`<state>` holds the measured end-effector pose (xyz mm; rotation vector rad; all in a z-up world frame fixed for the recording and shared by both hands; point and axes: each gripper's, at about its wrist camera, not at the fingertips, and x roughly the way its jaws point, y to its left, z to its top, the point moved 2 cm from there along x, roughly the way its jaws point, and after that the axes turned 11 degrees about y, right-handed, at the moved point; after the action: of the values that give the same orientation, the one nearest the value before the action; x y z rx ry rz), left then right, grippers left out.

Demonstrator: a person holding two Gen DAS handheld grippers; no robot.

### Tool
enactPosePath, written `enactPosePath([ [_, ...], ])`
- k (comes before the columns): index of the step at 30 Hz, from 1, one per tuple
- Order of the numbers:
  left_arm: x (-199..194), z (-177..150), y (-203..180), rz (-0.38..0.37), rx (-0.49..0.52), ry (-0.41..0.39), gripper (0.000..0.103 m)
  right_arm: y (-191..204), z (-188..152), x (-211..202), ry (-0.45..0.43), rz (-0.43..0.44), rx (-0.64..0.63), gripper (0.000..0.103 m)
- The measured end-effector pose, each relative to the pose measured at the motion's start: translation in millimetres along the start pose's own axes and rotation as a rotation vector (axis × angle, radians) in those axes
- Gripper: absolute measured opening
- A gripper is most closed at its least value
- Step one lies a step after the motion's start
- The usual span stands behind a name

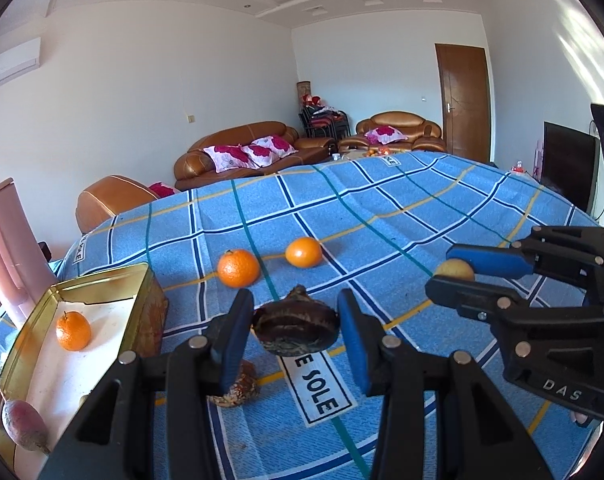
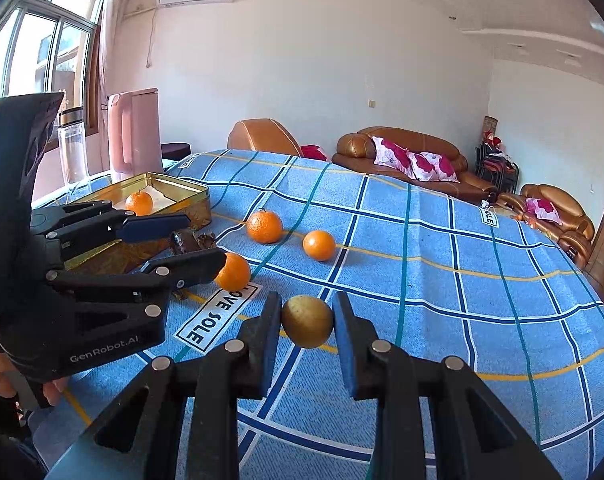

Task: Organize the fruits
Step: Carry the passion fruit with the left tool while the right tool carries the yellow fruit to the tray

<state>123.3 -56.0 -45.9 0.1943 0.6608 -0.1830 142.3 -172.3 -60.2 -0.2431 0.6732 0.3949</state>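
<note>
Left tongs [image 1: 296, 322] clamped on dark brown fruit [image 1: 296, 326], right tongs [image 2: 306, 320] clamped on yellow fruit [image 2: 307, 321]; gold tin [image 1: 102, 280] at cloth's left edge, nearer left hand

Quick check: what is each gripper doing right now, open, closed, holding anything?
Left gripper: closed on a dark brown fruit, lifted off the cloth.
Right gripper: closed on a small yellow-brown fruit.
</note>
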Motion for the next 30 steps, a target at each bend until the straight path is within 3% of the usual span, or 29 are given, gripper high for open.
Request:
enactPosePath([
  [30,-24,-3,7,0.032,-0.046,-0.129,0.045,-2,-4,-18,-0.101,0.028,-0.001,0.028],
])
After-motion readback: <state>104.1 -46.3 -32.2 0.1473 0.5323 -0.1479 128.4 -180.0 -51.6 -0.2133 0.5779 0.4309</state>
